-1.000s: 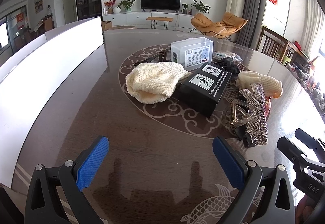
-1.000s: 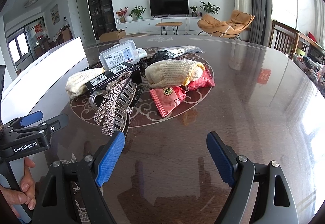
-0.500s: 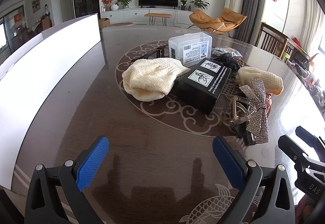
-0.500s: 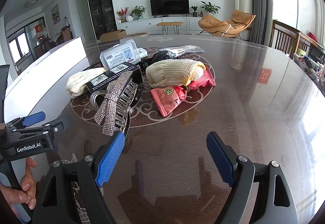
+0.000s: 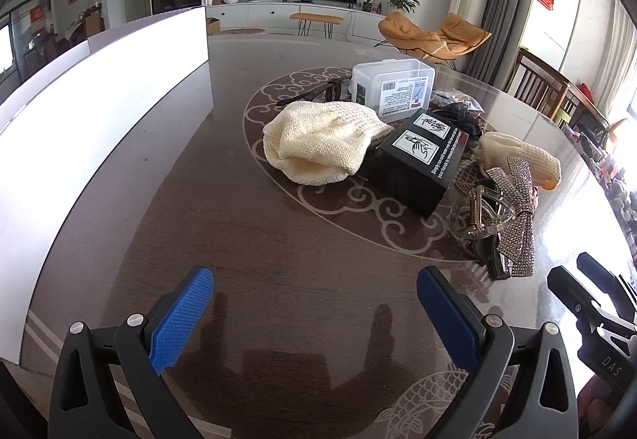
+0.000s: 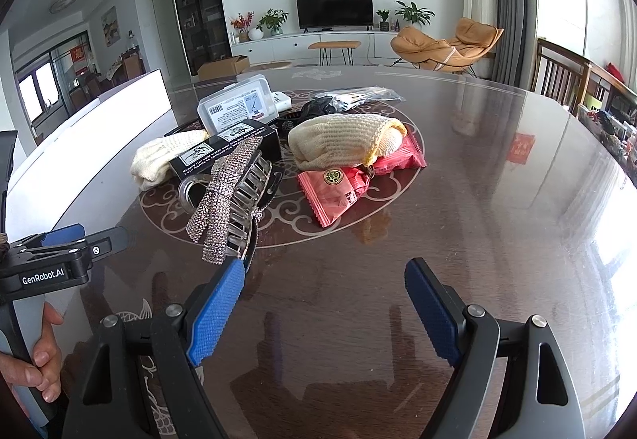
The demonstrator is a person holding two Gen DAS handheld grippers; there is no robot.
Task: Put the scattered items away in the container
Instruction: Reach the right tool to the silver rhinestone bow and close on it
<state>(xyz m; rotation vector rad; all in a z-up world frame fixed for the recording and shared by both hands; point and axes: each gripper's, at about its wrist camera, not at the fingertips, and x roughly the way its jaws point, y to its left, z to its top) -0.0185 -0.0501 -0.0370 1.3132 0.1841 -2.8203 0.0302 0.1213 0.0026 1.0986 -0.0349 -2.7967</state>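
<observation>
Left wrist view: a dark glossy table with pale scrollwork, a living room behind. The left gripper hovers with fingers spread wide, empty. Cream knit cloth, black box and rhinestone bow clip cluster at centre; the white container stands left, overexposed, its inside unseen.

Right wrist view: the right gripper also gapes empty, near red snack packets. A hand is cut off at the edge.

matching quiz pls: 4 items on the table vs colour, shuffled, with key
Items:
1. snack packet
2. printed box
3. lidded case
4. knit cloth

Colours:
A. cream
B. clear plastic
C. red
D. black

Pairs: 1-C, 2-D, 3-B, 4-A
</observation>
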